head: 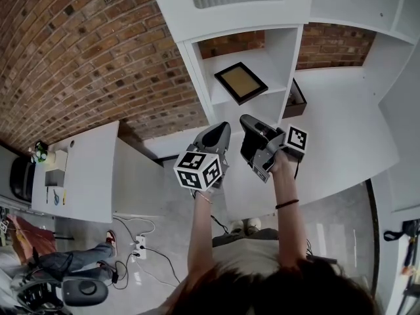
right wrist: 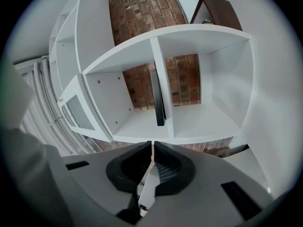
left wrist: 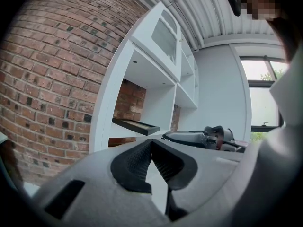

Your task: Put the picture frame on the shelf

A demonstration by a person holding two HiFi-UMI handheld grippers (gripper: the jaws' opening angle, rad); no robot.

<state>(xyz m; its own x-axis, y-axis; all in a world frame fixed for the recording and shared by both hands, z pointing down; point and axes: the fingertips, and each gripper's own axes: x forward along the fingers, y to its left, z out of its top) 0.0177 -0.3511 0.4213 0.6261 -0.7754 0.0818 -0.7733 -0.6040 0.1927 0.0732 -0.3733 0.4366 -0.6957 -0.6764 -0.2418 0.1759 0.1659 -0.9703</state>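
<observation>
Picture frame (head: 241,82) lay flat on a board of the white shelf (head: 281,48), in an open compartment backed by the brick wall (head: 85,51), resting there on its own. I judged the placing done, which would explain why both my tongs hovered in front of the shelf, well apart from the frame. My left tongs (left wrist: 150,143) had their jaws together at the tips, with nothing between them. My right tongs (right wrist: 152,145) were likewise closed and empty. Counted: one picture frame, two tongs, and one dark wooden box (head: 296,99) standing just beside the shelf on the white counter (head: 341,136).
</observation>
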